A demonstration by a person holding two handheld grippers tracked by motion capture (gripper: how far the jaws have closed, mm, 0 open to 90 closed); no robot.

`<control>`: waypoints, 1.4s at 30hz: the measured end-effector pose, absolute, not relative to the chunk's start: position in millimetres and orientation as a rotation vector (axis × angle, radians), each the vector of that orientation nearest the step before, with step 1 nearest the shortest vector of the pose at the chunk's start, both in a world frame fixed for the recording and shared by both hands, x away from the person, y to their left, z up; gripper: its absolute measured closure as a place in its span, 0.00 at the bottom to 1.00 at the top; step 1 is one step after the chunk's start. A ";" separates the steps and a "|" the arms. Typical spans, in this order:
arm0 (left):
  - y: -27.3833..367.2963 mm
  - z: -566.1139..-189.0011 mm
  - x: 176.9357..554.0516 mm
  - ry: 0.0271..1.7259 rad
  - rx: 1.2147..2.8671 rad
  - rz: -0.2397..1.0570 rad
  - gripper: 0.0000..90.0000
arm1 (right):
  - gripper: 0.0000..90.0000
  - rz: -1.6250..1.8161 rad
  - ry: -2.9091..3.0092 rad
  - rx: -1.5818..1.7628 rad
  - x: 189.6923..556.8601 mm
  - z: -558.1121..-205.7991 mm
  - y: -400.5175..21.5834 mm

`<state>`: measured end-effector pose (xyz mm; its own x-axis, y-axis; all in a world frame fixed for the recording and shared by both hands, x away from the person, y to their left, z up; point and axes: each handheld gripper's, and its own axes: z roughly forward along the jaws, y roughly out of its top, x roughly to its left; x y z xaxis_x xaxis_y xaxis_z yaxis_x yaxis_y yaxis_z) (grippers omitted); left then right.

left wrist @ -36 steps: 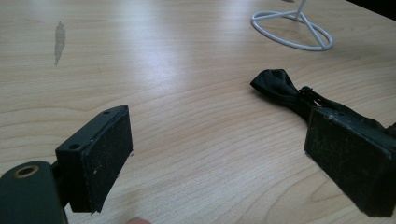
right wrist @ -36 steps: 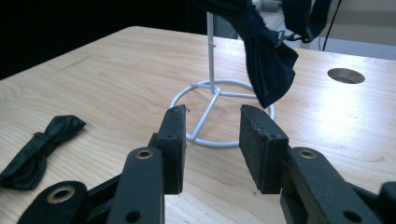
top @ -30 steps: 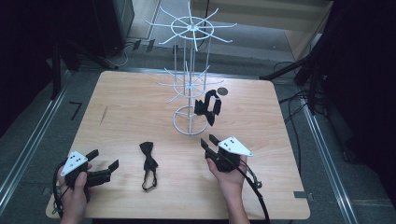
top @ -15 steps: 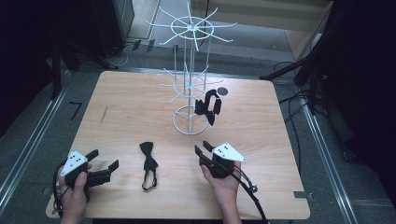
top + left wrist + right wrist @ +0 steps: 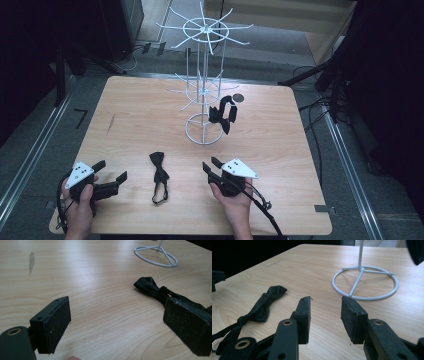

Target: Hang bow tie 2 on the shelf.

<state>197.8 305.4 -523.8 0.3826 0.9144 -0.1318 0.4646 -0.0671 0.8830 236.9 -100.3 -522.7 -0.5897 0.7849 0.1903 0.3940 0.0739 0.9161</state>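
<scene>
I see the black bow tie [image 5: 159, 175] lying flat on the table [image 5: 280, 150], between my two grippers. My left gripper [image 5: 111, 179] stands wide and empty; my right gripper [image 5: 209, 165] is partly apart, holding nothing.

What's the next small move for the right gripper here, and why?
Probably swing the right gripper toward the bow tie on the table. Its jaws stand apart with nothing between them, and the tie lies flat between the two grippers, untouched. Another bow tie already hangs on the wire rack.
</scene>
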 end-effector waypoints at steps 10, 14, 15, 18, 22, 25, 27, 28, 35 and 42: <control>305.1 -523.7 198.0 1.228 1.697 0.595 0.09 | 0.68 1.560 2.031 1.179 233.3 -528.0 -85.2; 305.1 -523.8 198.0 1.227 1.697 0.595 0.09 | 0.68 1.566 2.058 1.161 231.4 -530.0 -75.1; 305.2 -523.8 198.0 1.227 1.696 0.594 0.09 | 0.68 1.566 2.062 1.157 231.4 -530.8 -73.1; 305.4 -523.8 198.2 1.226 1.696 0.592 0.09 | 0.68 1.572 2.081 1.151 230.2 -533.0 -65.8; 305.4 -523.8 198.2 1.225 1.696 0.591 0.09 | 0.68 1.577 2.105 1.145 228.4 -534.9 -58.7; 305.4 -523.8 198.2 1.225 1.697 0.592 0.09 | 0.68 1.571 2.118 1.146 227.0 -535.7 -54.8; 305.4 -523.8 198.2 1.225 1.697 0.591 0.09 | 0.68 1.561 2.133 1.138 225.1 -535.5 -51.4; 305.4 -523.8 198.3 1.225 1.698 0.591 0.09 | 0.67 1.569 2.140 1.134 223.9 -535.2 -49.6; 305.5 -523.8 198.3 1.225 1.698 0.588 0.09 | 0.67 1.593 2.181 1.128 219.5 -537.7 -39.6; 305.6 -523.8 198.4 1.226 1.696 0.587 0.09 | 0.65 1.552 2.223 1.087 213.8 -538.8 -26.1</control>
